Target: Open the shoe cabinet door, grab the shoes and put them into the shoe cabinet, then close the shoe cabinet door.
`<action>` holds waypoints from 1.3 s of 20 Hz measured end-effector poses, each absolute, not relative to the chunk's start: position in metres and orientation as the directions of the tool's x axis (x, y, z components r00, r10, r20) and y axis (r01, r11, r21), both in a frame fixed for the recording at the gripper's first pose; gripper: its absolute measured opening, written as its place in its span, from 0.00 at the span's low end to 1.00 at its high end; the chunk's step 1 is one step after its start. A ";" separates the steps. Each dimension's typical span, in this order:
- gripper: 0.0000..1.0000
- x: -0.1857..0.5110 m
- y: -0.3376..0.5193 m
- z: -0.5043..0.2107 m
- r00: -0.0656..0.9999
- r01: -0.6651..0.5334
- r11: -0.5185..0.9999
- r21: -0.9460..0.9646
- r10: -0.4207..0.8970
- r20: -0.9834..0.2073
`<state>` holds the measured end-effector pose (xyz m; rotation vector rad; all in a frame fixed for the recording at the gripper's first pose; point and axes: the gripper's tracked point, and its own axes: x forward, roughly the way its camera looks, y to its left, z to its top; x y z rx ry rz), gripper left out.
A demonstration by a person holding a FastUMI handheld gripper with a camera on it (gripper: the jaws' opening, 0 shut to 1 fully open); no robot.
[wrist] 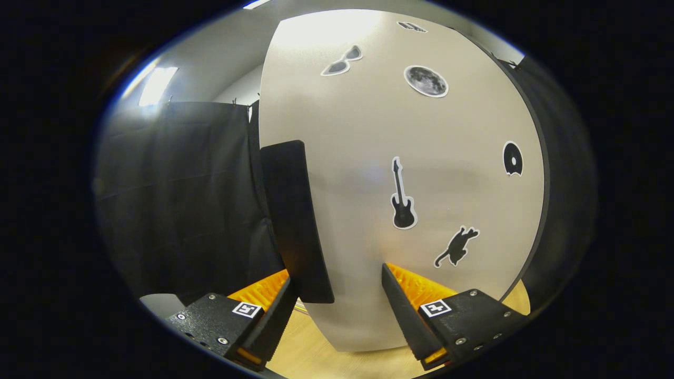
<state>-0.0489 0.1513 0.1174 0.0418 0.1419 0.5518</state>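
The shoe cabinet door [368, 126] is a pale panel standing close in front of me, with black stickers on it: a guitar [403, 197], a cat [457, 246], a moon [426, 81] and sunglasses [342, 61]. A long black handle [295, 221] runs upright along the door's left edge. My gripper [337, 275] is open, right up at the door. The handle's lower end sits between the fingers, next to the left finger [276, 310], with a wide gap to the right finger [403, 305]. Neither finger visibly presses on the handle.
A light wooden surface [316, 352] shows under the door and the fingers. Black cloth [184, 200] hangs to the left of the door, with bright ceiling lights above it. A dark strip runs down the door's right edge.
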 end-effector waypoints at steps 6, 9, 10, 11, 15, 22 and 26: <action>0.95 -0.043 0.154 0.115 0.904 -0.415 0.905 0.089 0.421 -0.070; 0.95 -0.039 0.158 0.115 0.918 -0.386 0.919 0.083 0.391 -0.059; 0.95 -0.038 0.158 0.115 0.921 -0.381 0.921 0.077 0.385 -0.059; 0.95 -0.038 0.159 0.115 0.924 -0.374 0.925 0.076 0.378 -0.059; 0.96 -0.034 0.161 0.115 0.939 -0.338 0.939 0.055 0.341 -0.039; 0.96 -0.028 0.164 0.113 0.956 -0.291 0.956 0.038 0.292 -0.023; 0.95 -0.027 0.165 0.107 0.953 -0.293 0.954 0.067 0.297 -0.059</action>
